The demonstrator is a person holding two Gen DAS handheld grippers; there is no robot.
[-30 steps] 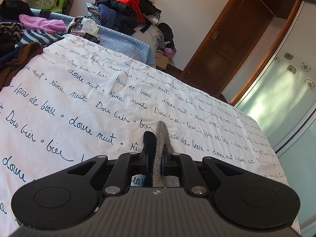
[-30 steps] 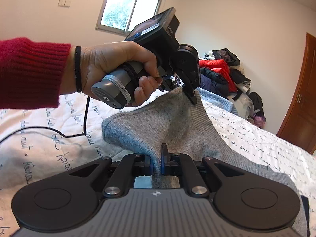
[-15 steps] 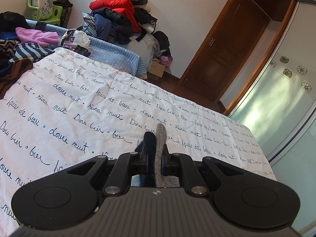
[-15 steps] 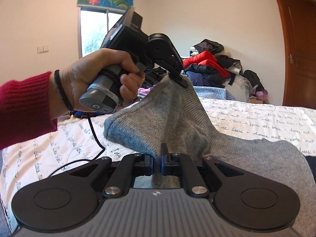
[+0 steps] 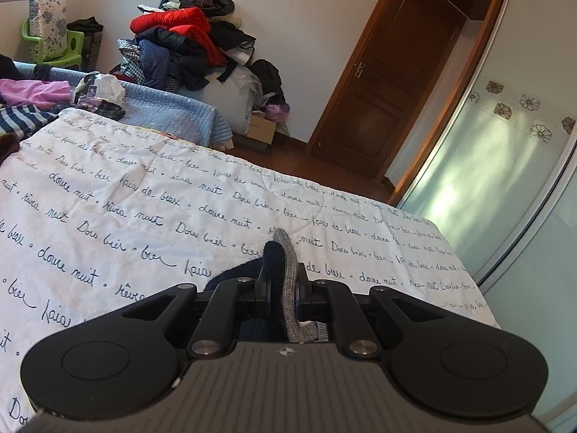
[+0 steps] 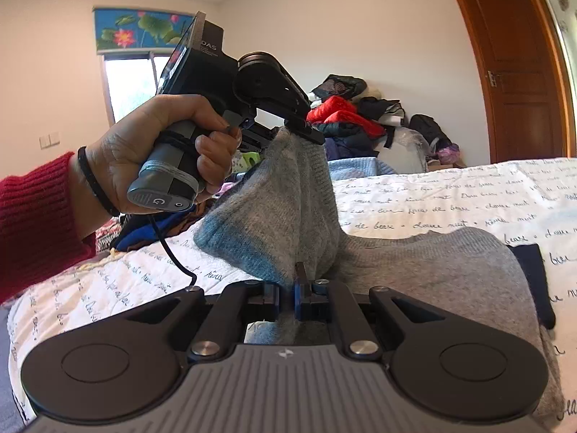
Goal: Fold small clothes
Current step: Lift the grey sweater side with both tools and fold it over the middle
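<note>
A grey knitted garment (image 6: 288, 198) with a dark navy part (image 6: 533, 274) is lifted off the white bedspread (image 6: 432, 198) that is printed with script. My right gripper (image 6: 294, 281) is shut on a fold of its lower part. Higher up on the left, a hand in a red sleeve holds my left gripper (image 6: 303, 131), which is shut on the garment's top edge. In the left wrist view, my left gripper (image 5: 283, 263) pinches a strip of the grey knit (image 5: 288, 278) beside navy fabric, above the bedspread (image 5: 108, 198).
A heap of jackets and clothes (image 5: 180, 47) sits on a blue quilt (image 5: 173, 115) at the far end. More clothes (image 5: 29, 93) lie at the far left. A brown door (image 5: 389, 72) and a frosted sliding door (image 5: 505, 162) stand past the bed's right edge.
Both grippers moved sideways over the bed with the garment still clamped. The left one rose, so the bed looks farther off. The right view rolled to level.
</note>
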